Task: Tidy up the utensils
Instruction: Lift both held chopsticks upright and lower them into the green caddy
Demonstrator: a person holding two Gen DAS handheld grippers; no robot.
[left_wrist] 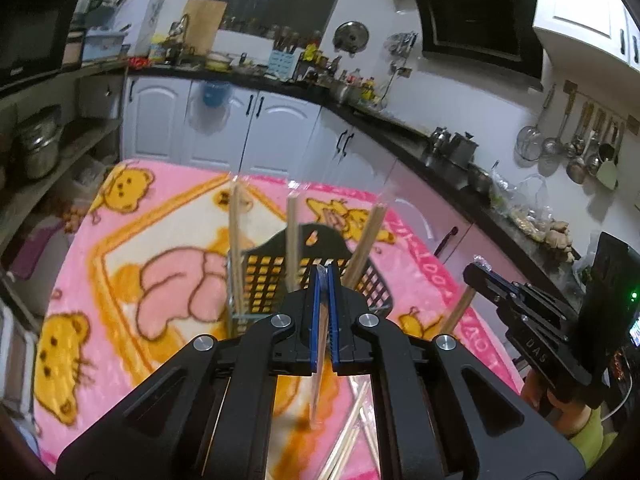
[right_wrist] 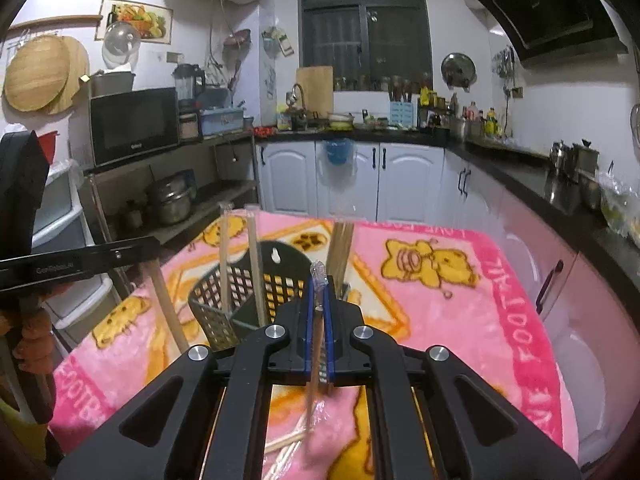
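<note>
Each gripper, left [left_wrist: 324, 276] and right [right_wrist: 319, 292], has its jaws clenched on a wrapped chopstick pair [left_wrist: 320, 360], lifted just short of the black basket [left_wrist: 372, 284] on the blanketed desk [left_wrist: 120, 272]. Each pair likely needs tipping upright over the basket's open top, clear of the sticks already standing there [left_wrist: 294, 236], before release.

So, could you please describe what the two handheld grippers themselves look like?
Both are matte black plastic. The left gripper and right gripper each have blue-edged fingers on angular linkage arms with triangular cutouts, joined by round silver bolts. White lettering marks each gripper's body where the other camera sees it. A yellow-green sleeve shows behind the right one.
</note>
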